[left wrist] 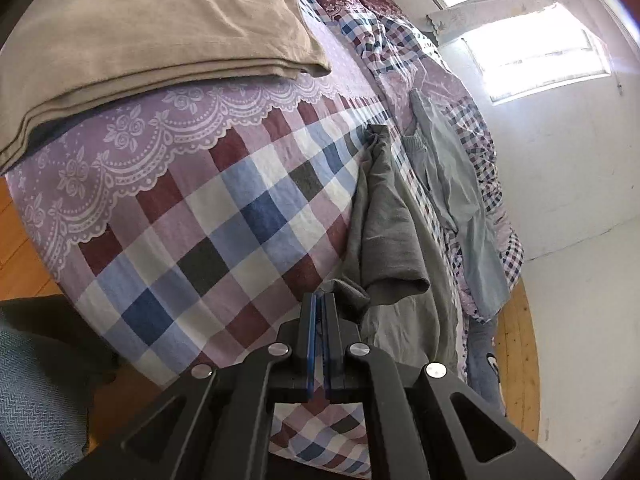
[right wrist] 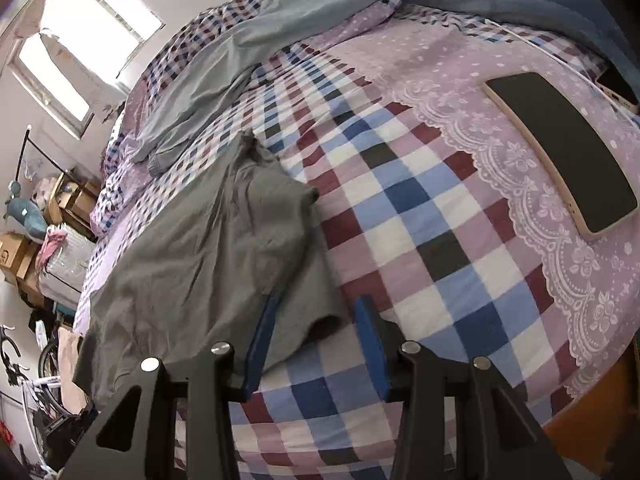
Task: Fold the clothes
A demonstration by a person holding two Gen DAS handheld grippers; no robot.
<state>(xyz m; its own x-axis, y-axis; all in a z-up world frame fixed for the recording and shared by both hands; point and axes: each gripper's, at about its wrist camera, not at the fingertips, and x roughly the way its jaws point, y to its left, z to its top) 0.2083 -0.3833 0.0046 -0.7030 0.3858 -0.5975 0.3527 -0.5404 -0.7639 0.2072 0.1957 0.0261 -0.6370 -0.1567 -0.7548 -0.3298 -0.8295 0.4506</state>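
Straddle the near sleeve of the grey shirt (right wrist: 208, 248) squarely with the right gripper (right wrist: 316, 308), spread wide and empty just above it, one finger (right wrist: 260, 344) over the cloth and the other over the checked bedspread (right wrist: 420, 208). Pinch close to the sleeve edge, both layers together, to keep the fold from slipping. Lift only enough to clear the bed, then lay the sleeve flat across the body of the shirt.

Left gripper (left wrist: 325, 296) clenched at the near edge of the same shirt (left wrist: 384, 224); whether cloth sits between the fingers, cannot tell. Shirt crumpled along the bed, stretching away toward the pale blue garment (right wrist: 224, 64) farther off. Folded beige cloth (left wrist: 152, 40) far left, phone (right wrist: 560, 148) to the right.
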